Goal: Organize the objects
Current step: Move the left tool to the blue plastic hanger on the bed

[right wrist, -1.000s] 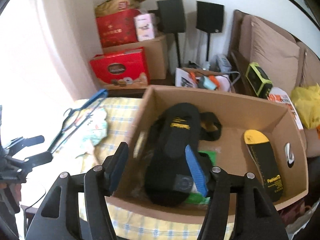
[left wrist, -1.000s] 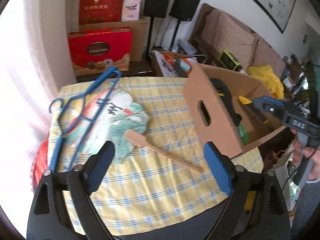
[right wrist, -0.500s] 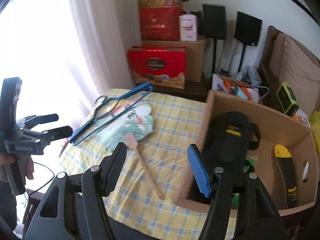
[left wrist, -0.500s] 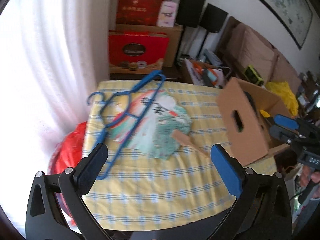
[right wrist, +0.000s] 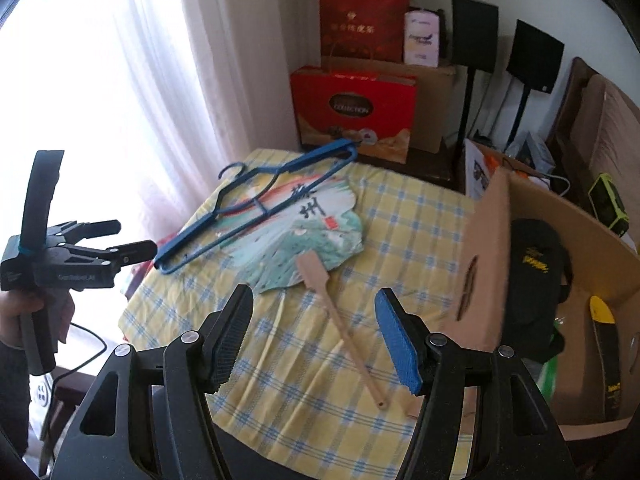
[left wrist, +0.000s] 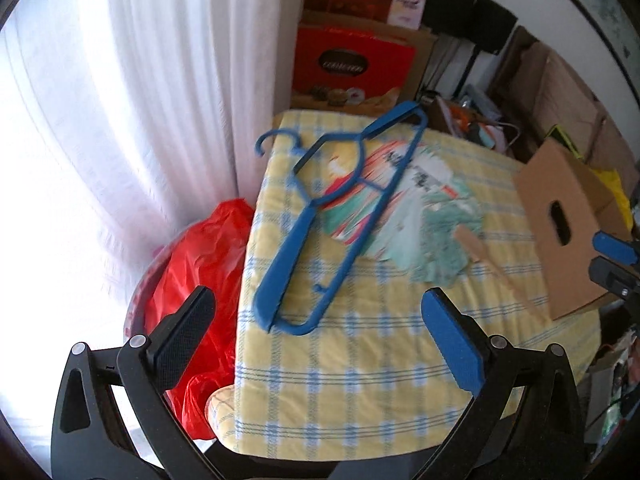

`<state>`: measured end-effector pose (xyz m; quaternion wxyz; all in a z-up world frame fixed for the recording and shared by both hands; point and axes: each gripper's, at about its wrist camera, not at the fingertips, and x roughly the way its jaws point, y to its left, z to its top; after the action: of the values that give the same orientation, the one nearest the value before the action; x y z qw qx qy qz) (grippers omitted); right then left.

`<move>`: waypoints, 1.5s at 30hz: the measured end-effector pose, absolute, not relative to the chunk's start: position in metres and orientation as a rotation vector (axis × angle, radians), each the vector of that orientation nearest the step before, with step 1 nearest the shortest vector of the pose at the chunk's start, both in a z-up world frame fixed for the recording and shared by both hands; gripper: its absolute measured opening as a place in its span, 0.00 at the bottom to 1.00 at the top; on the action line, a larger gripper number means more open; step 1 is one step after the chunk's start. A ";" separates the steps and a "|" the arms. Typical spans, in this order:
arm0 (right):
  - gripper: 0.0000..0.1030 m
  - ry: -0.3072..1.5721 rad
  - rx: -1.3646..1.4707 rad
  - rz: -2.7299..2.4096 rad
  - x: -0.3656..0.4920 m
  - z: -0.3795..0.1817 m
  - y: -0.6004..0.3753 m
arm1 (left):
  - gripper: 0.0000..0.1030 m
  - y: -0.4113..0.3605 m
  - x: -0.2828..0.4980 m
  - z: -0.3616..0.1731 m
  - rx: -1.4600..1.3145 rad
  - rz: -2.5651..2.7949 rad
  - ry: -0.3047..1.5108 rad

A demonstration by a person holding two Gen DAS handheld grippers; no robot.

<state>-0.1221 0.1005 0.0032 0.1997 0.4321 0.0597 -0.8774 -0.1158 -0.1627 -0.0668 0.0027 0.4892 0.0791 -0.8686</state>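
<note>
A blue plastic hanger [left wrist: 332, 208] [right wrist: 248, 208] lies partly across a painted paper fan [left wrist: 412, 216] [right wrist: 308, 232] on the table with the yellow checked cloth [left wrist: 360, 380] [right wrist: 416, 216]. The fan's wooden handle [right wrist: 344, 320] points toward the near edge. My left gripper [left wrist: 320, 320] [right wrist: 134, 236] hovers wide open over the table's left side, near the hanger's lower end, holding nothing. My right gripper [right wrist: 314, 332] [left wrist: 616, 248] is open above the fan handle and also holds nothing. An open cardboard box [left wrist: 560, 216] [right wrist: 488, 264] stands at the table's right.
Inside the box lie a black item [right wrist: 536, 280] and a yellow-heeled insole [right wrist: 604, 344]. A red plastic bag [left wrist: 192, 264] sits beside the table under the white curtain [left wrist: 140, 100]. Red gift boxes [right wrist: 352, 108] and black speakers [right wrist: 476, 24] stand behind.
Both grippers have swung left, away from the box. The left now faces the hanger and the table's left edge; the right has left the box and hangs over the fan handle.
</note>
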 end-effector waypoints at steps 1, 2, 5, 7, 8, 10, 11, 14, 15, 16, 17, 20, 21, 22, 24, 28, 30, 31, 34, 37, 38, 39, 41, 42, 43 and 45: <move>0.63 0.175 1.215 -2.452 -0.123 -0.001 0.098 | 1.00 -0.164 -0.117 -0.072 1.544 -2.717 0.252; 0.63 0.184 1.224 -2.451 -0.124 -0.006 0.096 | 1.00 -0.166 -0.118 -0.077 1.551 -2.710 0.257; 0.63 0.184 1.258 -2.443 -0.130 -0.021 0.093 | 1.00 -0.170 -0.123 -0.088 1.567 -2.699 0.275; 0.63 0.182 1.282 -2.439 -0.133 -0.029 0.092 | 1.00 -0.170 -0.126 -0.094 1.578 -2.699 0.281; 0.63 0.187 1.296 -2.438 -0.136 -0.035 0.091 | 1.00 -0.170 -0.127 -0.097 1.584 -2.698 0.280; 0.63 0.193 1.318 -2.433 -0.139 -0.044 0.091 | 1.00 -0.169 -0.130 -0.102 1.594 -2.698 0.271; 0.63 0.193 1.324 -2.431 -0.140 -0.046 0.091 | 1.00 -0.169 -0.131 -0.105 1.598 -2.698 0.262; 0.63 0.191 1.350 -2.425 -0.144 -0.056 0.091 | 1.00 -0.168 -0.136 -0.111 1.611 -2.692 0.248; 0.63 0.193 1.355 -2.426 -0.145 -0.058 0.091 | 1.00 -0.168 -0.138 -0.114 1.614 -2.689 0.247; 0.63 0.197 1.360 -2.428 -0.146 -0.060 0.092 | 1.00 -0.169 -0.140 -0.115 1.618 -2.686 0.242; 0.63 0.201 1.365 -2.430 -0.147 -0.063 0.091 | 1.00 -0.168 -0.142 -0.117 1.621 -2.682 0.236; 0.63 0.207 1.380 -2.424 -0.150 -0.069 0.090 | 1.00 -0.168 -0.146 -0.121 1.633 -2.675 0.222; 0.63 0.208 1.387 -2.421 -0.152 -0.072 0.089 | 1.00 -0.166 -0.148 -0.123 1.639 -2.670 0.210; 0.63 0.211 1.394 -2.419 -0.153 -0.075 0.088 | 1.00 -0.166 -0.149 -0.124 1.643 -2.668 0.203; 0.63 0.212 1.405 -2.417 -0.155 -0.079 0.087 | 1.00 -0.164 -0.151 -0.126 1.650 -2.670 0.191; 0.63 0.203 1.428 -2.411 -0.159 -0.088 0.087 | 1.00 -0.163 -0.155 -0.126 1.642 -2.683 0.192; 0.63 0.197 1.434 -2.410 -0.159 -0.090 0.088 | 0.98 -0.163 -0.157 -0.127 1.636 -2.682 0.191; 0.62 0.191 1.435 -2.413 -0.159 -0.090 0.089 | 0.97 -0.163 -0.159 -0.128 1.637 -2.678 0.185; 0.62 0.172 1.413 -2.418 -0.160 -0.085 0.087 | 0.83 -0.161 -0.160 -0.132 1.653 -2.671 0.143; 0.62 0.165 1.396 -2.418 -0.164 -0.077 0.083 | 0.72 -0.156 -0.159 -0.137 1.682 -2.661 0.075; 0.62 0.166 1.394 -2.417 -0.167 -0.074 0.081 | 0.71 -0.154 -0.158 -0.137 1.671 -2.668 0.055; 0.62 0.167 1.391 -2.420 -0.171 -0.071 0.079 | 0.69 -0.153 -0.158 -0.137 1.668 -2.674 0.048; 0.62 0.157 1.382 -2.421 -0.179 -0.064 0.075 | 0.66 -0.152 -0.157 -0.137 1.669 -2.680 0.050; 0.62 0.151 1.381 -2.419 -0.183 -0.062 0.073 | 0.65 -0.152 -0.156 -0.136 1.671 -2.684 0.046; 0.62 0.141 1.381 -2.417 -0.189 -0.060 0.072 | 0.65 -0.152 -0.156 -0.136 1.671 -2.686 0.043; 0.62 0.116 1.383 -2.417 -0.202 -0.054 0.068 | 0.65 -0.152 -0.155 -0.136 1.671 -2.689 0.044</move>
<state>-0.2025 0.0680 -0.0540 0.1766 0.4884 0.0410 -0.8536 -0.1548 -0.1522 -0.1361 -0.0123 0.5278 0.0140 -0.8491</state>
